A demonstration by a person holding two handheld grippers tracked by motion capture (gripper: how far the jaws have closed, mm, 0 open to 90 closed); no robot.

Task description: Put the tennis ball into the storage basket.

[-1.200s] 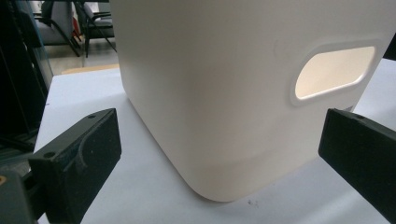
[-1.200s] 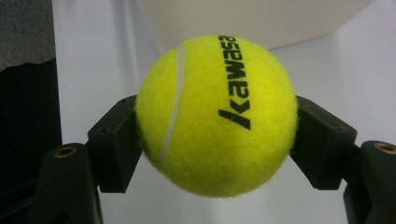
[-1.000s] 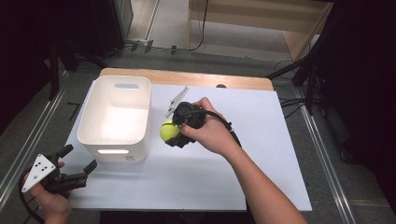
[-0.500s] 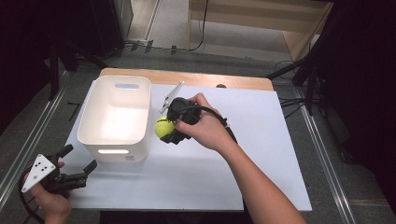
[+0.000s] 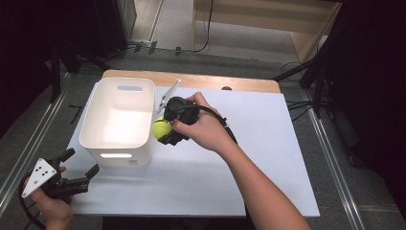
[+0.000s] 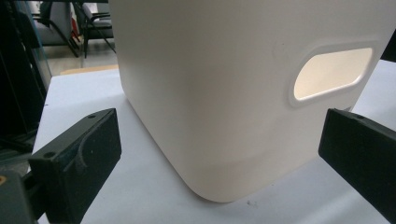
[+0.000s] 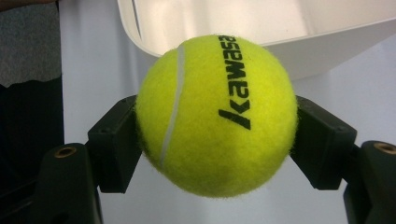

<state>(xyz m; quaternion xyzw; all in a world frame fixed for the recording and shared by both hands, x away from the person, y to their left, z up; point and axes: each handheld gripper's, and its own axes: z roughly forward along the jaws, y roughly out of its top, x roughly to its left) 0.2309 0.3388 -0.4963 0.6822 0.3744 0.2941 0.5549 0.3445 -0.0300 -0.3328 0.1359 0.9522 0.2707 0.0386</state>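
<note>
Holding the tennis ball (image 5: 161, 128) tight in its jaws, the right gripper (image 5: 168, 130) has moved left, up beside the white bin (image 5: 91, 139); dropping it in looks next. The left gripper (image 5: 76, 172) waits near the table's (image 5: 268, 158) left corner, jaws wide.

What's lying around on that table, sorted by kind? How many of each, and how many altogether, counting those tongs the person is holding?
Tennis ball, yellow, gripped in the right tongs: 1
White bin with handle cutouts: 1
White clip-like thing behind the bin, too small to identify: 1
Tongs, right plus left tongs: 2
Total: 5
</note>
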